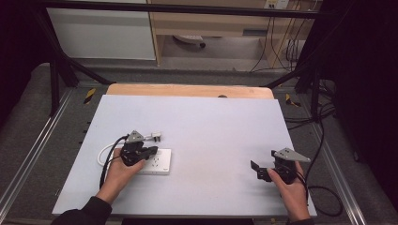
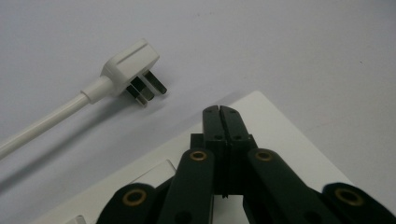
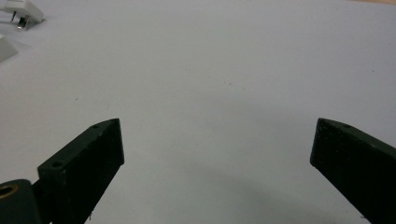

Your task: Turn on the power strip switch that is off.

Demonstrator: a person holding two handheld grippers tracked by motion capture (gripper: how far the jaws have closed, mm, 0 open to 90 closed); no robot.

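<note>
One white three-pin plug (image 2: 132, 72) lying beside socket strip (image 2: 280, 140).

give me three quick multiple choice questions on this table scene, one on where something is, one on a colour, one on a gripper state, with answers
1. Where does the plug lie?
A. pushed into the power strip
B. loose on the table beside the power strip
C. between the right gripper's jaws

2. What colour is the power strip?
A. white
B. black
C. orange

3. How are the left gripper jaws?
A. wide apart
B. shut together
C. clamped on the plug

Answers: 1 B, its bare prongs show in the left gripper view. 2 A, its casing is white in the high view. 3 B, the two tips meet with nothing between them.
</note>
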